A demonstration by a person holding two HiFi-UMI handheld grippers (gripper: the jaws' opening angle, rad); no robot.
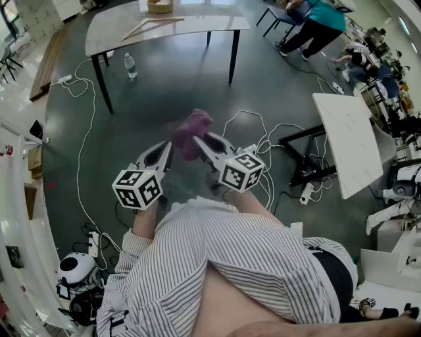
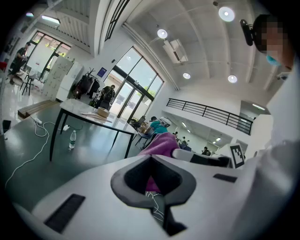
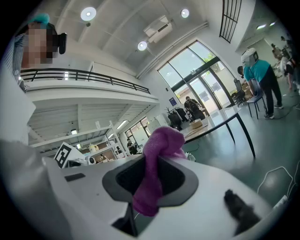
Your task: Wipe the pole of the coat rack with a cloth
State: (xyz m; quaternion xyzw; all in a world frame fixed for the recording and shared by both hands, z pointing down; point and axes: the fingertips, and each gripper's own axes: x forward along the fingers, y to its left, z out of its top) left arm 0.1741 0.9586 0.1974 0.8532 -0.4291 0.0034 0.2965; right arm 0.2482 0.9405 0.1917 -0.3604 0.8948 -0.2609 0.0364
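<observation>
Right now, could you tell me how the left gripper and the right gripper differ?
The right gripper is shut on the purple cloth; the left gripper is shut on nothing. The left gripper's cube sits lower in the head view than the right gripper's. Both point forward.

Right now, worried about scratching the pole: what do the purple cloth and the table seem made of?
Cloth: soft matte fabric, perhaps microfibre; fuzzy nap, limp folds. Table: smooth glossy pale top, laminate or stone, showing reflections; thin black legs, probably metal.
</observation>
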